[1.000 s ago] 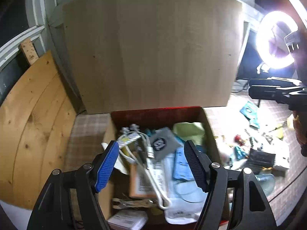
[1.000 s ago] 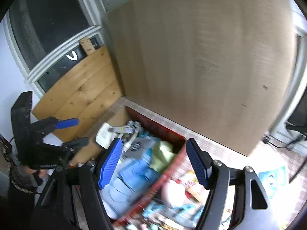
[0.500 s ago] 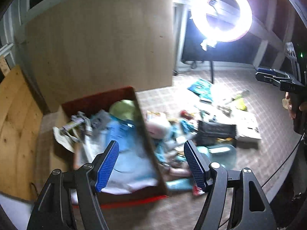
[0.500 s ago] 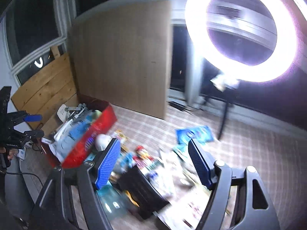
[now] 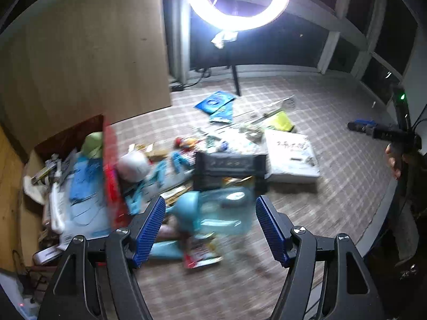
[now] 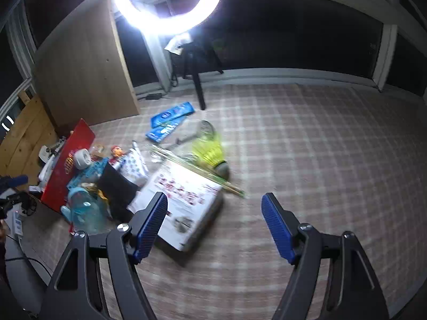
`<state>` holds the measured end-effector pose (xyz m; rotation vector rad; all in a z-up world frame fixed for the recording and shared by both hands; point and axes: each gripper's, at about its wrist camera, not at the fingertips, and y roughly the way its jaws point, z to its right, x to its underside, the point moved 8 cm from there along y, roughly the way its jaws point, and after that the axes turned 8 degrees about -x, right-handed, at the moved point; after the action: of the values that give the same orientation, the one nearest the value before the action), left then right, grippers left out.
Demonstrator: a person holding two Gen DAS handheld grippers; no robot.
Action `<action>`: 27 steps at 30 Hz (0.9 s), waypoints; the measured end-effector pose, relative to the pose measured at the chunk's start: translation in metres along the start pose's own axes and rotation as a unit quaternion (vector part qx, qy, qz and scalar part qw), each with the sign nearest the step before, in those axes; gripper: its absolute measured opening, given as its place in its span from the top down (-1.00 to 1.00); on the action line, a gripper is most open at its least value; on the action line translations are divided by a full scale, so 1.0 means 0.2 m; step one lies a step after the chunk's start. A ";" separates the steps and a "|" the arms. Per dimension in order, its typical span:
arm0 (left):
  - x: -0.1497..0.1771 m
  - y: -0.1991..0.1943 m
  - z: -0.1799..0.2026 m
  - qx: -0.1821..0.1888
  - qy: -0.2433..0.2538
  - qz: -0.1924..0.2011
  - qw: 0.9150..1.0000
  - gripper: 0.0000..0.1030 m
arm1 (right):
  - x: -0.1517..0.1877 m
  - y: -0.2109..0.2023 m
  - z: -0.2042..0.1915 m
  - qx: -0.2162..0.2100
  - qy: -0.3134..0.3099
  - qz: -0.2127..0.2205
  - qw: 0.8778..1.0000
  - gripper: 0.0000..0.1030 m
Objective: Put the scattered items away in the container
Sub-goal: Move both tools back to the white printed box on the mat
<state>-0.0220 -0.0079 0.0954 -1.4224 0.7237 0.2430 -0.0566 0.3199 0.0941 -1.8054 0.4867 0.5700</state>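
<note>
Checked cloth (image 6: 307, 138) covers the floor, matt and woven. Ribbed blue pads (image 5: 149, 229) on matt black plastic arms. Translucent blue plastic jug (image 5: 226, 210), glossy. Red box wall (image 6: 62, 176), smooth card. Grainy wooden boards (image 6: 24, 144) behind it.

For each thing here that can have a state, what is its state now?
left gripper: open, holding nothing
right gripper: open, holding nothing
red box: open, partly filled
ring light: switched on
white flat box: closed, lying on the cloth
blue clear bottle: lying on its side
</note>
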 end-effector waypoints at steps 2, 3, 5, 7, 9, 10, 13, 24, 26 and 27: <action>-0.04 0.03 0.08 0.015 0.000 0.000 1.000 -0.32 | 0.02 -0.01 0.04 -0.008 0.004 -0.008 1.000 -0.40; -0.05 0.06 0.11 0.020 0.002 0.000 1.000 -0.32 | 0.02 0.00 0.05 -0.015 0.006 -0.010 1.000 -0.40; -0.09 0.14 0.19 0.030 0.006 -0.005 1.000 -0.32 | 0.03 0.02 0.08 -0.026 0.013 -0.008 1.000 -0.40; -0.12 0.25 0.28 0.043 0.013 -0.017 0.999 -0.32 | 0.07 0.07 0.09 -0.041 0.026 -0.012 0.999 -0.40; -0.14 0.35 0.37 0.060 0.021 -0.030 0.998 -0.32 | 0.11 0.12 0.08 -0.054 0.038 -0.017 0.998 -0.40; -0.15 0.40 0.42 0.067 0.027 -0.036 0.997 -0.31 | 0.14 0.16 0.08 -0.059 0.044 -0.020 0.997 -0.40; -0.18 0.54 0.56 0.071 0.058 -0.048 0.995 -0.30 | 0.22 0.25 0.04 -0.077 0.054 -0.034 0.995 -0.40; -0.23 0.89 0.71 0.093 0.113 -0.114 0.983 -0.20 | 0.31 0.42 0.02 -0.070 0.057 -0.042 0.995 -0.40; -0.21 0.94 0.72 0.100 0.117 -0.131 0.979 -0.20 | 0.29 0.45 0.03 -0.071 0.059 -0.041 0.995 -0.40; -0.20 0.95 0.73 0.104 0.121 -0.137 0.978 -0.20 | 0.29 0.45 0.03 -0.074 0.061 -0.040 0.995 -0.40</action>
<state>-0.1153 0.1732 -0.0382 -1.3435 0.7177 -0.2186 -0.0644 0.2966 -0.0107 -1.9995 0.4625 0.4516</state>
